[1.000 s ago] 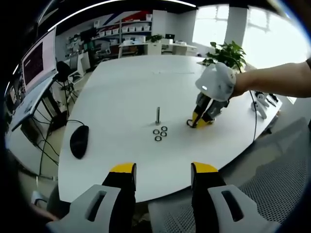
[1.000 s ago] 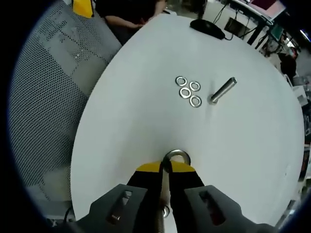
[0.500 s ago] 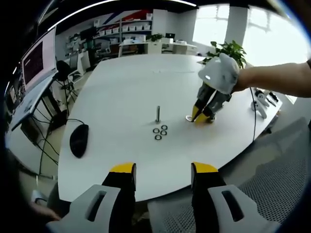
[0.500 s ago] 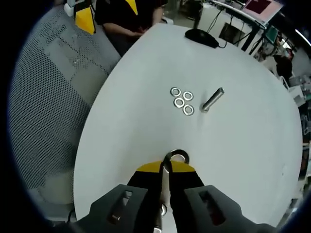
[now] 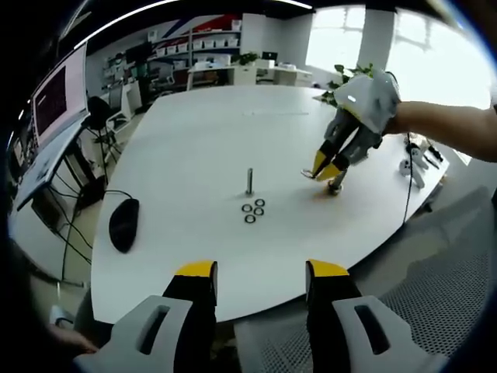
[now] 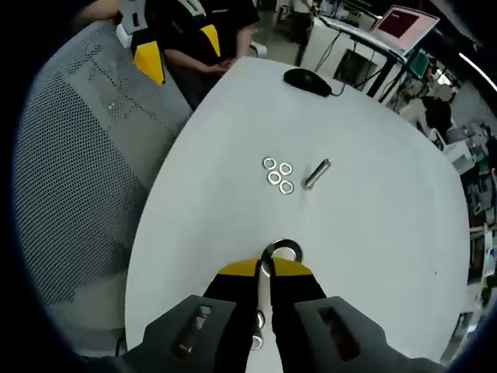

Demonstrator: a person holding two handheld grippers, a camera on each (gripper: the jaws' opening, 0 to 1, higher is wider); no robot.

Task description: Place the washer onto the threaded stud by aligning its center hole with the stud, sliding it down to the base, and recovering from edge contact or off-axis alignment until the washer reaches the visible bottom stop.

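A threaded stud [image 5: 249, 180] stands upright near the middle of the white table [image 5: 194, 140]. Several loose washers [image 5: 252, 210] lie in a cluster just in front of it. My right gripper [image 5: 324, 166] hovers above the table to the right of the stud, shut on a washer [image 6: 284, 250] held on edge at its yellow tips. From the right gripper [image 6: 266, 268] the stud [image 6: 316, 174] and the loose washers [image 6: 277, 174] lie well ahead. My left gripper [image 5: 262, 272] is open and holds nothing, back beyond the table's near edge.
A black mouse [image 5: 124, 224] lies at the table's left side. A small metal part [image 5: 335, 186] sits on the table under the right gripper. A grey mesh chair [image 6: 78, 155] stands beside the table. A potted plant [image 5: 353, 78] is at the far right.
The right gripper has risen off the table with the washer in its jaws, so the stud and loose washers look smaller in its view. The left gripper has stayed put.
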